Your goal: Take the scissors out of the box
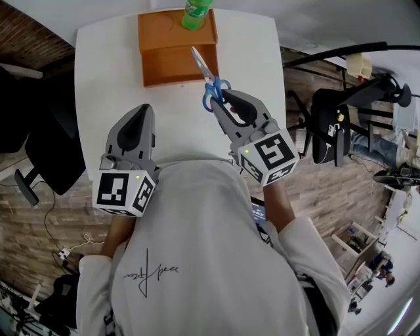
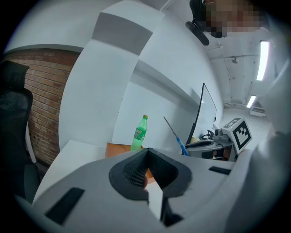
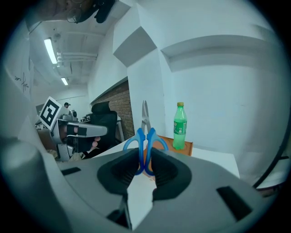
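Note:
Blue-handled scissors (image 1: 209, 77) hang above the white table (image 1: 105, 79), blades pointing toward the orange box (image 1: 172, 62) at the far edge. My right gripper (image 1: 222, 98) is shut on the handle loops. In the right gripper view the scissors (image 3: 145, 136) stand upright between the pads, clear of the box (image 3: 185, 146). My left gripper (image 1: 140, 111) hovers over the near left of the table, shut and holding nothing; its tips meet in its own view (image 2: 146, 152), where the scissors (image 2: 175, 134) show to the right.
A green bottle (image 1: 195, 14) stands at the box's far side. A black chair (image 1: 46, 151) sits left of the table. Another chair (image 1: 331, 125) and cables are on the right. Wooden floor surrounds the table.

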Demonstrator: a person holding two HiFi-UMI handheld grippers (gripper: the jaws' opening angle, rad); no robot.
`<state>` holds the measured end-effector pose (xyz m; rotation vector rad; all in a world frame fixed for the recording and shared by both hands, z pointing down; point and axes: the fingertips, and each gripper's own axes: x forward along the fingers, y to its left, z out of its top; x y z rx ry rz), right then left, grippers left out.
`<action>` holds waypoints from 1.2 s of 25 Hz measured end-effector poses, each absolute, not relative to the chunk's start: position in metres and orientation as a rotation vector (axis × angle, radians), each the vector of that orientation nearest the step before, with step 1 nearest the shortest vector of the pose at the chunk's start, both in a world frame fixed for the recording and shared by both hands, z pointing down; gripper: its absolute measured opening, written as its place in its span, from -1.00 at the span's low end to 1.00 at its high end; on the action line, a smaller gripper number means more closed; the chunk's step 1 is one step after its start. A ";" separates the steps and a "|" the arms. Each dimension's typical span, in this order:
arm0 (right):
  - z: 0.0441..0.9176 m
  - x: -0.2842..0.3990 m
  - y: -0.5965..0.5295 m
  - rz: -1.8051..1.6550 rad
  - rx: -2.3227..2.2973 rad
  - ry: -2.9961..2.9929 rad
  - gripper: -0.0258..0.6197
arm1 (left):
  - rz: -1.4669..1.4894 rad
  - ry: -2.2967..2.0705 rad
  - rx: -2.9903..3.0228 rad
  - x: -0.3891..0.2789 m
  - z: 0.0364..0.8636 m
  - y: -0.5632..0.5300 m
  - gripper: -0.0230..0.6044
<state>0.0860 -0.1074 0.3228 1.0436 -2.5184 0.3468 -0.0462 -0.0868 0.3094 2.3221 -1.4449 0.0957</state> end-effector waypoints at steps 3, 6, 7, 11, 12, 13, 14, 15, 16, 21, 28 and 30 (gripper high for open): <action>0.313 0.087 -0.104 0.334 1.071 -2.539 -0.63 | 0.079 -1.435 2.337 -0.044 0.306 -0.086 -0.92; 0.302 0.086 -0.097 0.307 1.087 -2.559 -0.63 | 0.072 -1.432 2.346 -0.044 0.303 -0.085 -0.92; 0.297 0.086 -0.094 0.295 1.089 -2.568 -0.63 | 0.073 -1.430 2.346 -0.043 0.302 -0.085 -0.92; 0.282 0.086 -0.086 0.268 1.121 -2.599 -0.63 | 0.070 -1.420 2.356 -0.041 0.297 -0.086 -0.91; 0.280 0.087 -0.085 0.276 1.140 -2.605 -0.63 | 0.066 -1.419 2.361 -0.040 0.295 -0.085 -0.92; 0.278 0.089 -0.085 0.287 1.160 -2.610 -0.63 | 0.061 -1.418 2.365 -0.040 0.292 -0.085 -0.92; 0.277 0.092 -0.086 0.297 1.180 -2.613 -0.63 | 0.057 -1.418 2.369 -0.039 0.290 -0.085 -0.92; 0.276 0.094 -0.086 0.304 1.197 -2.613 -0.63 | 0.053 -1.418 2.373 -0.038 0.288 -0.085 -0.92; 0.275 0.096 -0.087 0.309 1.210 -2.612 -0.63 | 0.049 -1.417 2.378 -0.037 0.285 -0.084 -0.92; 0.269 0.101 -0.091 0.325 1.220 -2.629 -0.63 | 0.043 -1.418 2.397 -0.037 0.277 -0.084 -0.91; 0.262 0.102 -0.092 0.306 1.202 -2.646 -0.63 | 0.046 -1.417 2.398 -0.038 0.276 -0.081 -0.91; 0.260 0.101 -0.092 0.312 1.199 -2.650 -0.63 | 0.045 -1.418 2.395 -0.039 0.276 -0.080 -0.92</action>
